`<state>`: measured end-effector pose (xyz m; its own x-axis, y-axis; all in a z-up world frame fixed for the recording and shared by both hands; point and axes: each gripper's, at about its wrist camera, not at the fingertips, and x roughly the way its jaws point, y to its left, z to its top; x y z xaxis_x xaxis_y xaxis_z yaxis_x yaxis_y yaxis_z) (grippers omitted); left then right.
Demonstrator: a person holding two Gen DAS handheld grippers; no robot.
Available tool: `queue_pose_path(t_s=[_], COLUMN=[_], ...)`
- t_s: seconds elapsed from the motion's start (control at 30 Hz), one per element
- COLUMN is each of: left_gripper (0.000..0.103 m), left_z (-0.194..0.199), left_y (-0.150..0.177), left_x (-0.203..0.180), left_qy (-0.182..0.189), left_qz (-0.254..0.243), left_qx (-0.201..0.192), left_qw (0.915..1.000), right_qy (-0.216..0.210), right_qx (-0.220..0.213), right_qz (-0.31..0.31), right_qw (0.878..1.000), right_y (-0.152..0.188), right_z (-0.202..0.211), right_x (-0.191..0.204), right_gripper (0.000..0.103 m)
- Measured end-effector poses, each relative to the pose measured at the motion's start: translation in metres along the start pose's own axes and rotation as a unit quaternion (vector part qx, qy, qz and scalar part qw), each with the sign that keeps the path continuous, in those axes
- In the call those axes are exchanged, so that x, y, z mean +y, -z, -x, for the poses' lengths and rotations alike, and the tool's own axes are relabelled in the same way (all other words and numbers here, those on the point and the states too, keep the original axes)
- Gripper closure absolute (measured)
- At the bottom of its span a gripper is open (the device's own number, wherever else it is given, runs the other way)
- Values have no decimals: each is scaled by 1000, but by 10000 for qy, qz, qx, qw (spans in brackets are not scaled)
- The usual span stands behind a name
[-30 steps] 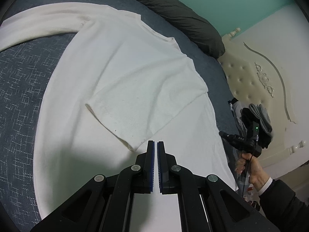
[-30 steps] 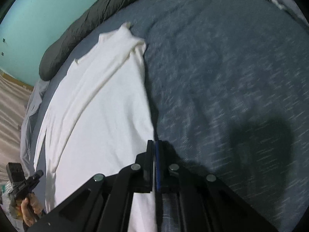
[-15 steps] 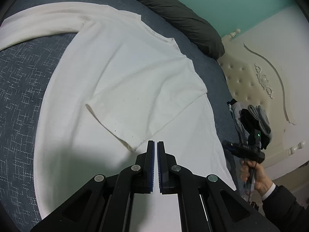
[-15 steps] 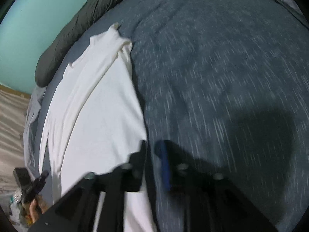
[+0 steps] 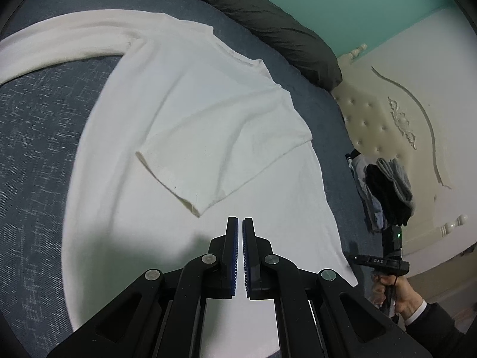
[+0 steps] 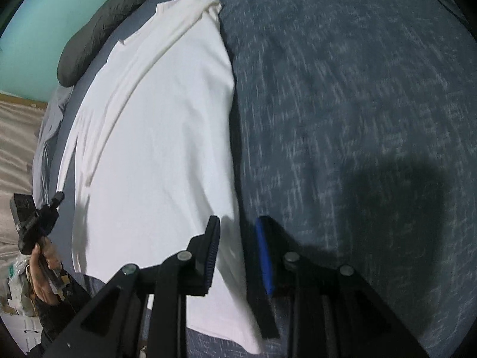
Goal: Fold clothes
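Observation:
A white long-sleeved shirt (image 5: 184, 113) lies flat on the blue bed. One sleeve (image 5: 214, 161) is folded across its body, and the other sleeve (image 5: 59, 44) stretches away to the left. My left gripper (image 5: 240, 223) hovers over the shirt's lower part, shut with nothing in it. In the right wrist view the shirt (image 6: 167, 137) runs up the left half. My right gripper (image 6: 238, 223) is above the shirt's right side edge. Its jaws stand apart and are closing. The cloth edge lies under the gap, and the pads do not press on it.
A dark grey rolled quilt (image 5: 268, 12) lies along the far side of the bed. A cream padded headboard (image 5: 387, 119) stands at the right with dark clothes (image 5: 384, 191) hung beside it. The blue bedcover (image 6: 357, 89) spreads to the right of the shirt.
My right gripper went from shut to open and moved along the shirt's side edge, blurring its view. My left gripper stayed still and shut.

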<state>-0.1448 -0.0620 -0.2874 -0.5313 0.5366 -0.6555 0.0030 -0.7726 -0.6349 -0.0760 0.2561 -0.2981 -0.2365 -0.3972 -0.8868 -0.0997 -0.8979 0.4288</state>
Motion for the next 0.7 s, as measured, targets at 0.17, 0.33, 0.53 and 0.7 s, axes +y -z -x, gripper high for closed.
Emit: queue_pose_path(t_s=[0.17, 0.33, 0.53, 0.7], left_gripper=[100, 100, 100, 97], left_z=[28, 60, 96, 113], left_y=[1, 8, 26, 52], left_x=[7, 22, 41, 56], left_qy=[-136, -622, -1043, -1260], left_qz=[81, 0, -38, -73], left_qx=[-78, 22, 376, 675], left_qw=[9998, 9981, 9938, 9897], right_qy=[90, 179, 270, 34], right_qx=[-298, -437, -427, -295], right_qz=[-26, -62, -114, -377], right_qw=[9995, 9989, 9987, 9988], right_y=[7, 11, 17, 28], right_z=[6, 14, 14, 22], right_x=[-2, -6, -3, -11], right_gripper=[101, 102, 101, 100])
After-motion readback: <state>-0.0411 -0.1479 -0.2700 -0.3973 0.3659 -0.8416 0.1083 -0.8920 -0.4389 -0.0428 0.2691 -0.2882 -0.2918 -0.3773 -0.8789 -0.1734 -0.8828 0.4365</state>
